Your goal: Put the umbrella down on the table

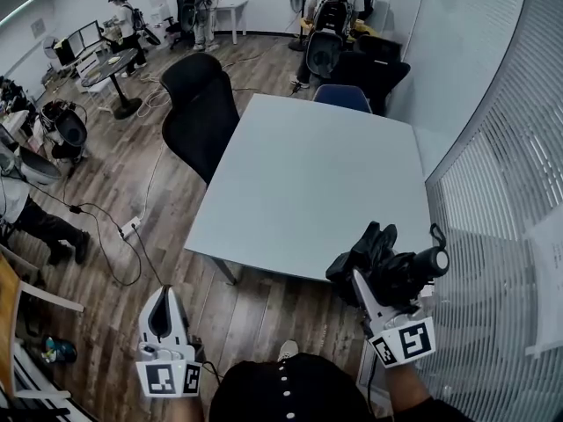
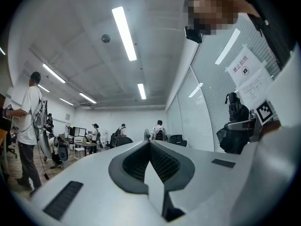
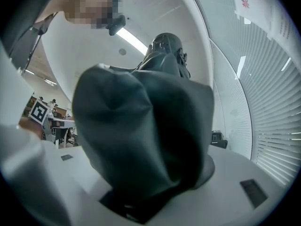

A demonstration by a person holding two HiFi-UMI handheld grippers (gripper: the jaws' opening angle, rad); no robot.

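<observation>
1. Umbrella [image 1: 383, 266]: black, folded short, its loose cloth bunched. It shows in the lower right of the head view, against the near edge of the table [image 1: 317, 174]. It appears to be carried clear of the top rather than resting on it.
2. Handling (judged): light. A stiff core sits under soft, slack fabric that gives when squeezed and may slide over the shaft. It is not fragile, but it is likely to roll or sag once let go.
3. Where to take hold (judged): around the bundled middle, where the folds are thickest. The handle [image 1: 431, 260] with its strap [image 1: 437, 234] is firmer but sits off balance.
4. Right gripper [image 1: 359, 281]: its fingers are clamped on the umbrella's cloth body. In the right gripper view the fabric fills the frame centre and covers both tips, with the handle end rising to upper centre. The cloth bulges past the jaws on both sides.
5. Table: pale and bare, in the centre of the head view, with free surface just ahead of the umbrella.
6. Left gripper [image 1: 162, 310]: in the lower left of the head view, well apart from the umbrella. Its fingers are pressed together on nothing.
7. Chair [image 1: 201, 112]: black, at the table's far left side.
</observation>
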